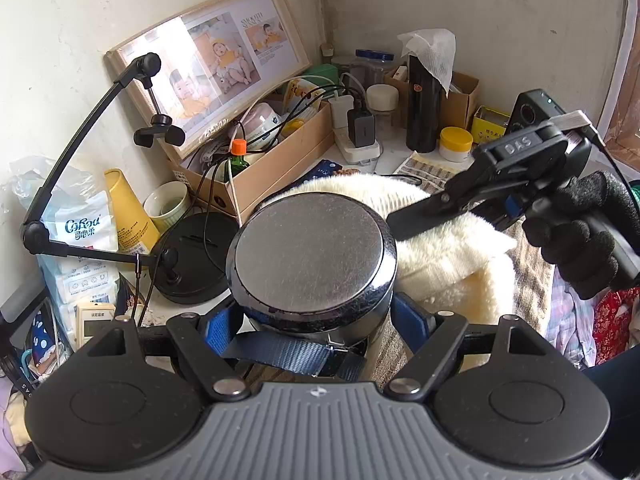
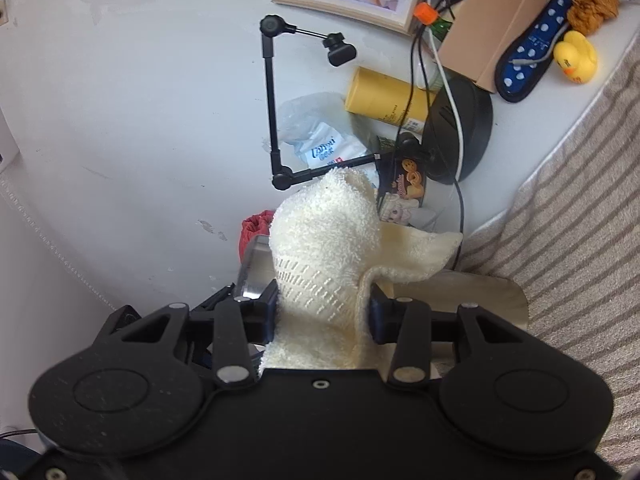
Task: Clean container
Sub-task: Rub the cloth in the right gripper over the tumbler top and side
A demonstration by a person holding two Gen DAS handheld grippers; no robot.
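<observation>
Cluttered white tabletop in a corner of plastered wall fills both views, with a striped cloth [image 2: 580, 208] spread over the near part. Taking the container [image 1: 312, 256] as the landmark: it is a steel cylinder with a flat shiny end facing the left wrist camera, held off the table between the pads of the left gripper [image 1: 316, 320], whose jaws are clenched on its body.

Right of the container and touching its side lies the cream towel [image 1: 448, 248], bunched and soft. The right gripper [image 2: 322, 308] has its jaws clamped on a fold of that towel, pressing it against the metal.

Judging by the polish, the container will be stiff and slippery, likely light if empty; a hold low on the body, away from the rim, seems safest, since the towel's rubbing could twist it out of the pads. The towel is limp and will drape, so it needs a firm pinch.

Behind the container leans a picture frame [image 1: 208, 60], with a cardboard box [image 1: 276, 160] of cables below it. Left of the container stands a black arm stand [image 1: 80, 152] on a round base, then a yellow tube [image 1: 128, 208]. A rubber duck [image 2: 576, 58] sits farther off. The stand's arm is the nearest obstruction to a wide wiping stroke.
</observation>
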